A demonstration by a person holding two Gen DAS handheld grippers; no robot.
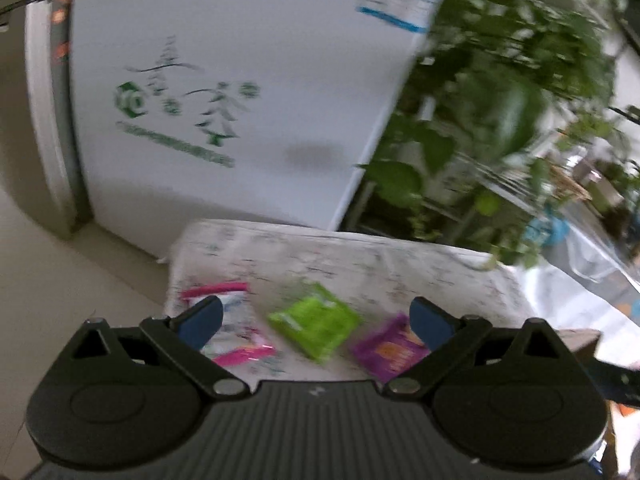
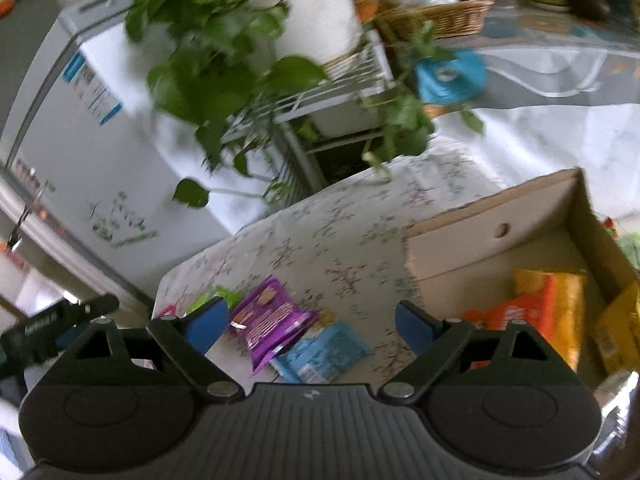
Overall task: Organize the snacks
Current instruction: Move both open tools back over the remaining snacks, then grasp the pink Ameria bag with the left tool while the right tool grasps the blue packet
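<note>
Nearest, both grippers hang tilted down over the worktop [image 2: 320, 240] with jaws wide and nothing between them. Under the right gripper [image 2: 306, 322] lie a purple packet [image 2: 268, 320] and a blue packet [image 2: 320, 350], touching or slightly overlapped, the blue one nearer the camera. Under the left gripper [image 1: 316, 318] sit a green packet [image 1: 314, 320] in the middle, a pink-and-white packet [image 1: 232, 328] to its left partly behind a jaw, and the same purple packet [image 1: 386, 354] to the right. Just beyond the right gripper, on the right side of the worktop, stands an open cardboard box [image 2: 480, 216] already holding orange and yellow packets [image 2: 548, 308]; it looks like the place the loose snacks should go. Farther back stand a white appliance [image 1: 240, 120] and a leafy plant [image 2: 224, 60] on a rack. Both views are smeared, which suggests fast movement, so the main risk is a poor pinch: the flat, slick packets could slide away, or the right jaws could catch purple and blue together. With both grippers so near the purple packet, they could also collide over it. A packet nudged leftwards might slip off the worktop edge.
</note>
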